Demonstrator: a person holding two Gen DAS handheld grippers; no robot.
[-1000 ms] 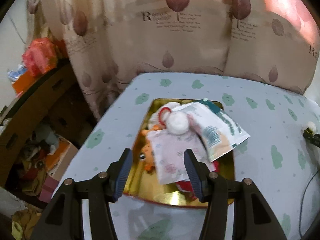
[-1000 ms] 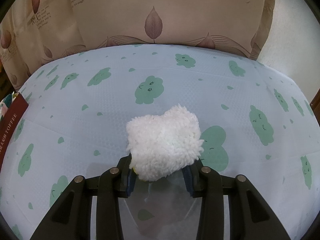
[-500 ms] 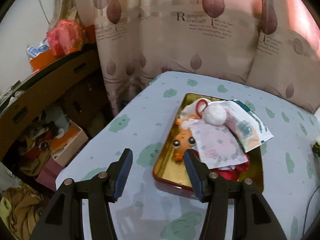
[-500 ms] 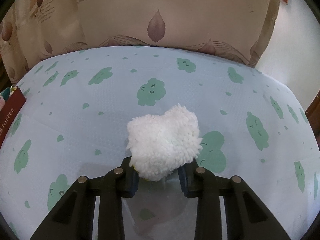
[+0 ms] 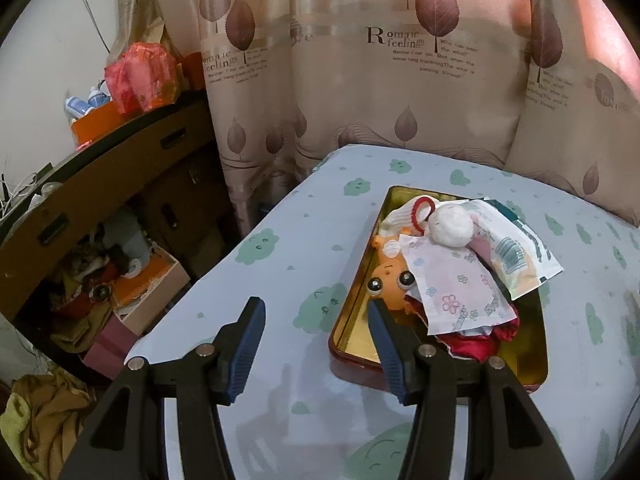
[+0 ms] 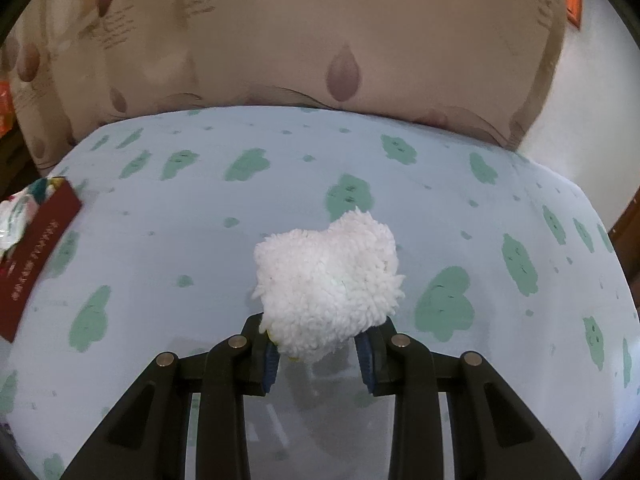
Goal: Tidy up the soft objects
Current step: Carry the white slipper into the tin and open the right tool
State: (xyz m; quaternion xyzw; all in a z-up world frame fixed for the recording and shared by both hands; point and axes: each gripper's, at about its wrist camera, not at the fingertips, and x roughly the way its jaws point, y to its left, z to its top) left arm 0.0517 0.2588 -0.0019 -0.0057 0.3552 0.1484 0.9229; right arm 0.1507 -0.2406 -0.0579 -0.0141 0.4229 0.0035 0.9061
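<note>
A white fluffy soft toy [image 6: 326,280] is pinched between the blue pads of my right gripper [image 6: 318,346], which is shut on it and holds it just above the cloud-print tablecloth [image 6: 280,184]. In the left wrist view a gold tin [image 5: 536,344] with a red rim lies on the table. It holds an orange plush [image 5: 390,276], a white ball [image 5: 450,226], floral tissue packs [image 5: 456,284] and red fabric [image 5: 480,342]. My left gripper [image 5: 316,322] stands open and empty, left of the tin's near corner.
The red tin lid or side [image 6: 36,256] shows at the left edge of the right wrist view. Leaf-print curtains [image 5: 400,80] hang behind the table. Left of the table stand a brown shelf [image 5: 100,184] and cluttered boxes on the floor [image 5: 136,288].
My left gripper has drawn back and left from over the tin. My right gripper has closed tighter on the white toy and lifted it a little toward the left.
</note>
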